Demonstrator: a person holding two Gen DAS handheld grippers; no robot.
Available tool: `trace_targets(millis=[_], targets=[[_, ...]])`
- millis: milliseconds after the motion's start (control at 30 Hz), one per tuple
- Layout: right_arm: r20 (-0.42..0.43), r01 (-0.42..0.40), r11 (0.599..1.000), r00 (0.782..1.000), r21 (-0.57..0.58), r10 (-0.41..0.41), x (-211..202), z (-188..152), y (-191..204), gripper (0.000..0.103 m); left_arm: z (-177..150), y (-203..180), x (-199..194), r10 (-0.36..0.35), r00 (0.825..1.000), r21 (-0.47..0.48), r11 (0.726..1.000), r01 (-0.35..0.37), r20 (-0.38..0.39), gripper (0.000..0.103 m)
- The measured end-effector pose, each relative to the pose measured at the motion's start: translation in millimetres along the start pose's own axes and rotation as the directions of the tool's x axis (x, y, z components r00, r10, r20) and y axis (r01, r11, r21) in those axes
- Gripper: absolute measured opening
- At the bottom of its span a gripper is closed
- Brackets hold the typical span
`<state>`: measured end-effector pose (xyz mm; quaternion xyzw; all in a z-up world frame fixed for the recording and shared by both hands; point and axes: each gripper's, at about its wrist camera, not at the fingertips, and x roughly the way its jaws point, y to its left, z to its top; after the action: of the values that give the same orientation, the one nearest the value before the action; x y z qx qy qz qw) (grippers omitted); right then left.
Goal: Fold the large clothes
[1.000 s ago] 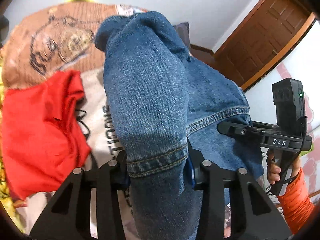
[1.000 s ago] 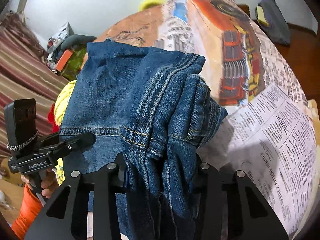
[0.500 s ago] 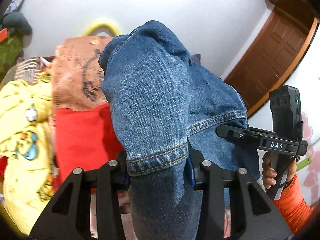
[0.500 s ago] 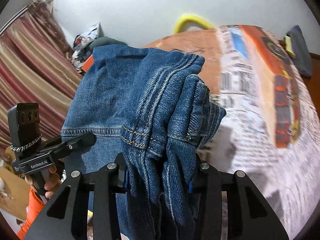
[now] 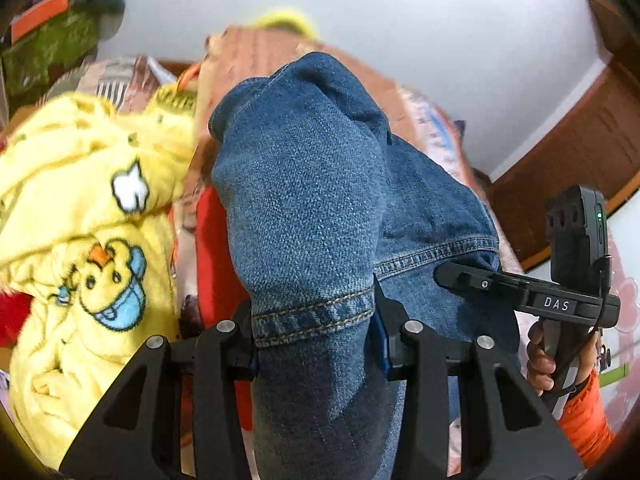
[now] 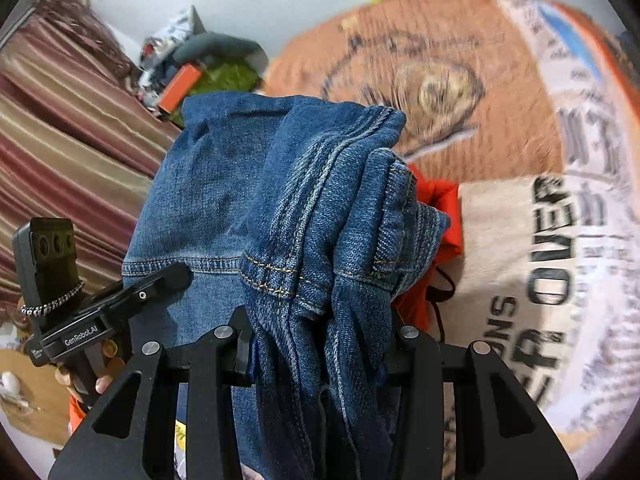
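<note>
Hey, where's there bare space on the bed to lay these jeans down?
Free: the printed bedspread right of the red garment in the right wrist view, with the big lettering. Crowded: the left side, where the yellow duck blanket lies heaped beside the red garment. Both grippers, left and right, grip the jeans.

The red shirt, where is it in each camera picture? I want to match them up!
Left wrist view: the red shirt peeks out left of the jeans, beside the yellow duck blanket.
Right wrist view: the red shirt pokes out right of the jeans, on the printed bedspread.
Shared landmark: the jeans, middle of both pictures.
</note>
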<state>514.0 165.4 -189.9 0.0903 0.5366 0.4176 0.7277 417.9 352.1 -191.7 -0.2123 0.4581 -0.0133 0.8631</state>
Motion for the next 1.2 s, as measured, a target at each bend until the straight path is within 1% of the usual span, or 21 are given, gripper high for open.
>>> trace_targets(millis=[67, 133, 200, 300, 433, 533, 567, 667, 733, 767, 800, 833, 867, 900, 933, 967, 1000, 1067, 1100, 1133, 1200], targets=[[-0.042, 0.006, 0.999, 0.999, 0.032, -0.004, 26.8, 1.6, -16.7, 0.038, -2.4, 16.3, 23.4, 0.001, 1.000, -0.023, 1.000, -0.002, -0.028, 0.042], [-0.066, 0.013, 0.999, 0.998, 0.051, -0.010, 46.4, 2.8, -30.4, 0.040, -5.9, 30.1, 42.4, -0.001, 0.999, -0.051, 0.999, -0.001, -0.052, 0.045], [-0.068, 0.020, 0.999, 0.998, 0.044, -0.017, 53.2, 0.8, -37.5, 0.046, -10.2, 40.3, 50.4, 0.001, 0.999, -0.065, 0.998, -0.003, -0.037, 0.054], [-0.049, 0.057, 0.998, 0.997, -0.003, -0.057, 45.9, -4.9, -39.1, 0.053, -13.7, 42.5, 46.0, -0.005, 0.999, -0.075, 0.997, 0.002, -0.037, 0.059], [-0.010, 0.141, 0.986, 0.990, -0.091, -0.142, 22.3, -14.5, -23.7, 0.054, -22.1, 28.9, 27.2, 0.090, 0.996, -0.023, 0.996, -0.091, -0.012, 0.059], [0.035, 0.213, 0.964, 0.977, -0.158, -0.210, 10.6, -23.3, -8.9, 0.057, -35.5, 4.4, 3.1, 0.179, 0.983, 0.053, 0.982, -0.181, 0.031, 0.063], [0.058, 0.242, 0.952, 0.970, -0.184, -0.236, 5.8, -28.6, -3.6, 0.058, -39.4, -1.9, -2.6, 0.198, 0.979, 0.080, 0.976, -0.201, 0.044, 0.063], [0.116, 0.290, 0.925, 0.956, -0.246, -0.269, -0.5, -37.6, 9.8, 0.059, -52.3, -15.7, -17.3, 0.238, 0.969, 0.135, 0.960, -0.246, 0.074, 0.063], [0.160, 0.311, 0.908, 0.948, -0.280, -0.275, -5.7, -45.5, 19.0, 0.060, -61.3, -22.6, -23.9, 0.252, 0.963, 0.156, 0.952, -0.265, 0.098, 0.068], [0.181, 0.323, 0.900, 0.943, -0.294, -0.279, -8.1, -48.9, 22.9, 0.064, -66.9, -25.4, -26.8, 0.259, 0.960, 0.162, 0.948, -0.274, 0.107, 0.072], [0.198, 0.334, 0.892, 0.938, -0.305, -0.283, -7.7, -52.7, 26.3, 0.070, -72.4, -27.6, -28.8, 0.266, 0.957, 0.165, 0.945, -0.283, 0.115, 0.075], [0.208, 0.344, 0.884, 0.935, -0.316, -0.289, -5.6, -55.0, 28.4, 0.073, -76.5, -28.4, -28.0, 0.276, 0.954, 0.169, 0.941, -0.293, 0.117, 0.077], [0.212, 0.351, 0.879, 0.932, -0.324, -0.294, -2.7, -55.2, 29.8, 0.074, -81.5, -29.3, -25.4, 0.292, 0.949, 0.177, 0.934, -0.309, 0.116, 0.080], [0.212, 0.361, 0.871, 0.929, -0.333, -0.304, -0.6, -57.7, 28.3, 0.074, -88.6, -27.4, -21.8, 0.313, 0.943, 0.187, 0.926, -0.329, 0.111, 0.081], [0.198, 0.381, 0.858, 0.923, -0.345, -0.330, 6.7, -59.7, 24.4, 0.074, -93.5, -26.0, -19.1, 0.327, 0.939, 0.190, 0.920, -0.342, 0.104, 0.081], [0.181, 0.398, 0.848, 0.917, -0.350, -0.356, 13.2, -59.7, 21.2, 0.074, -99.8, -22.0, -14.9, 0.340, 0.936, 0.189, 0.917, -0.352, 0.097, 0.085], [0.167, 0.406, 0.843, 0.914, -0.354, -0.370, 16.4, -62.1, 17.1, 0.076, -105.7, -18.0, -12.9, 0.339, 0.936, 0.186, 0.918, -0.351, 0.097, 0.088], [0.150, 0.361, 0.871, 0.932, -0.334, -0.329, 15.8, -67.9, 0.8, 0.081, -114.3, -10.1, -12.0, 0.329, 0.940, 0.168, 0.925, -0.341, 0.094, 0.090], [0.146, 0.348, 0.882, 0.937, -0.317, -0.317, 11.8, -70.2, -4.1, 0.084, -116.5, -6.2, -10.9, 0.323, 0.942, 0.155, 0.930, -0.334, 0.092, 0.090], [0.137, 0.328, 0.900, 0.944, -0.286, -0.301, 9.1, -71.3, -12.1, 0.084, -119.7, -1.6, -10.7, 0.310, 0.947, 0.132, 0.938, -0.320, 0.089, 0.090], [0.120, 0.303, 0.917, 0.952, -0.259, -0.280, 4.9, -74.5, -20.5, 0.085, -123.9, 5.8, -11.1, 0.283, 0.956, 0.086, 0.954, -0.289, 0.075, 0.090]])
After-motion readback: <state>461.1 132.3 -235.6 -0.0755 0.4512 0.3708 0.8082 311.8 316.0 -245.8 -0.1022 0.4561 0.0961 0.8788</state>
